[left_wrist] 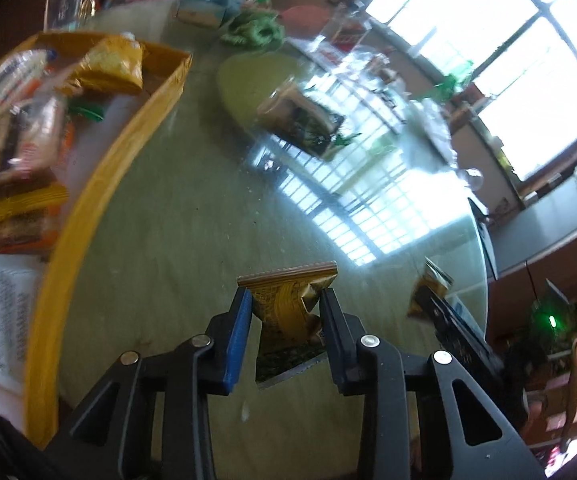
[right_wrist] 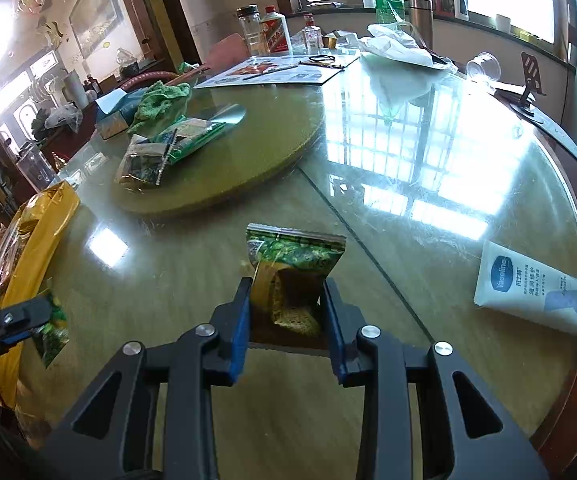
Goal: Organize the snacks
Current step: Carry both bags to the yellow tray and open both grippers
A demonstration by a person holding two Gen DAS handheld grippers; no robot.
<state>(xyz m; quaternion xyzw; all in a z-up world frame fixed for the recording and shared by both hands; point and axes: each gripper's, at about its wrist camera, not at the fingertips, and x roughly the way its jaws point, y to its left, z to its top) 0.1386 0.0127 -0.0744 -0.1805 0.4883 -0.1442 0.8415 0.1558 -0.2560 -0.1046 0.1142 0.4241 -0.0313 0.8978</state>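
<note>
Your left gripper [left_wrist: 284,300] pinches a gold snack packet [left_wrist: 288,312] above the glass table [left_wrist: 176,248]; your right gripper [right_wrist: 286,292] clamps a green one [right_wrist: 294,264]. Both look light, crinkly, slippery — grip mid-body, gently; the yellow tray [left_wrist: 100,184] sits near.

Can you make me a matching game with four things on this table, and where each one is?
Things:
1. yellow tray
2. Vaseline tube
3. green cloth
4. green-and-gold snack packet

Places:
A. between the right gripper's fingers
B. lying on the glass near the table's right edge
C. beside the blue tissue box, at the turntable's far left
D. at the left, with snack packs inside

Pairs: 1-D, 2-B, 3-C, 4-A
</note>
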